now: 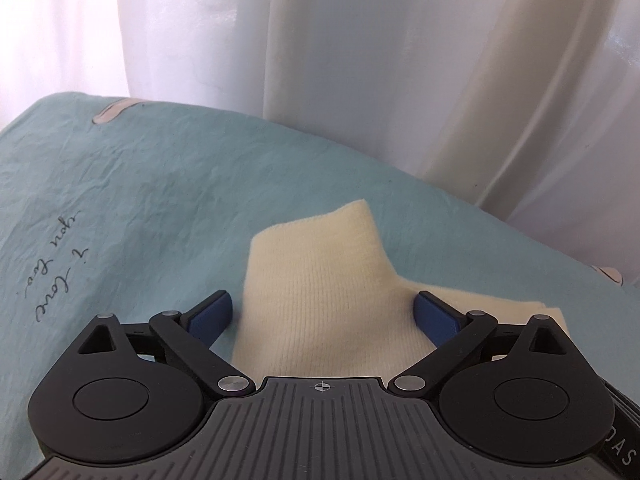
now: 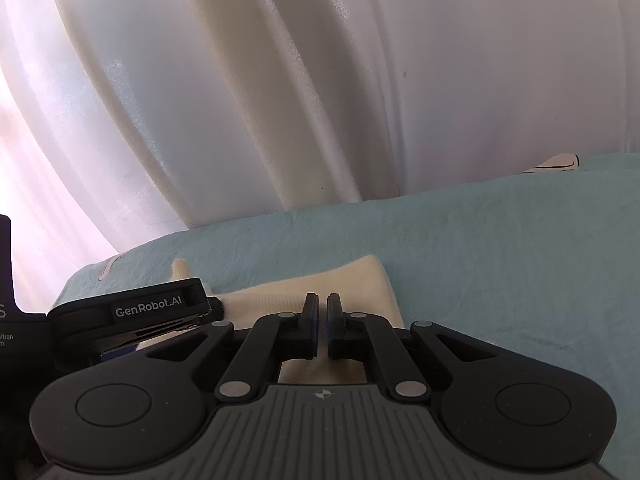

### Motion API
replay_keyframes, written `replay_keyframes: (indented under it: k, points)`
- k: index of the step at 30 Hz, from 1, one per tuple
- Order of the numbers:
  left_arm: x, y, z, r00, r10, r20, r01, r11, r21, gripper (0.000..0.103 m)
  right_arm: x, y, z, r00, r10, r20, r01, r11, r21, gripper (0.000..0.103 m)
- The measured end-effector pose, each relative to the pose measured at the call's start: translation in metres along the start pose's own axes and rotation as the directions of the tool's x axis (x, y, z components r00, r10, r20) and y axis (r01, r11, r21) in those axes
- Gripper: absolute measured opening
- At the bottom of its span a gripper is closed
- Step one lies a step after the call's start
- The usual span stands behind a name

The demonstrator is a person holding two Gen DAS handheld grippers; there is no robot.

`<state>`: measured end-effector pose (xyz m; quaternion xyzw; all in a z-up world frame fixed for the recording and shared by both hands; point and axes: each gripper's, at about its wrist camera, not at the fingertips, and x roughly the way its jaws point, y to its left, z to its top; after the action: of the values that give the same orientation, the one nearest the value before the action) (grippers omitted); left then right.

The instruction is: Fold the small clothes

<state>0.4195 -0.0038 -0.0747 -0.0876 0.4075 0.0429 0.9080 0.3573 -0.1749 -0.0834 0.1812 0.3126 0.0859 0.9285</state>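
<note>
A small cream knitted garment [image 1: 316,272] lies folded on the teal sheet [image 1: 152,184]. One corner of it peaks up at the far end. My left gripper [image 1: 324,302] stands open wide, with a blue pad [image 1: 210,316] on each side of the garment's near part and neither pressing on it. In the right wrist view the same garment [image 2: 360,280] lies under and beyond my right gripper [image 2: 322,300], whose fingers are shut just over the fabric. Whether any cloth is pinched between them is hidden. The left gripper's body [image 2: 132,314] sits close on the left.
White curtains [image 1: 380,60] hang right behind the sheet's far edge. The sheet [image 2: 512,240] is wrinkled and carries handwritten script [image 1: 56,276] on the left. A pale printed mark [image 2: 556,162] lies near its far right edge.
</note>
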Motion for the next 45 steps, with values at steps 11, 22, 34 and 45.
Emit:
replay_keyframes:
  k: [11, 22, 34, 45]
  points:
    - [-0.124, 0.057, -0.093, 0.996, -0.084, -0.008, 0.084, 0.991, 0.107, 0.098, -0.145, -0.008, -0.073, 0.996, 0.026, -0.090, -0.036, 0.994, -0.107, 0.018]
    - [-0.171, 0.063, -0.165, 0.995, -0.085, -0.049, 0.092, 0.982, 0.165, 0.094, -0.175, -0.041, -0.104, 0.944, 0.217, -0.250, -0.163, 0.962, 0.219, 0.045]
    - [-0.166, 0.063, -0.161, 1.000, 0.008, -0.016, -0.006, 0.993, 0.115, 0.094, -0.170, -0.060, -0.090, 0.944, 0.298, -0.138, -0.215, 0.878, 0.428, 0.007]
    - [-0.197, 0.091, -0.156, 0.999, 0.032, -0.005, -0.032, 0.999, -0.005, 0.092, -0.190, -0.041, -0.083, 0.989, -0.022, -0.144, 0.031, 0.998, 0.061, 0.005]
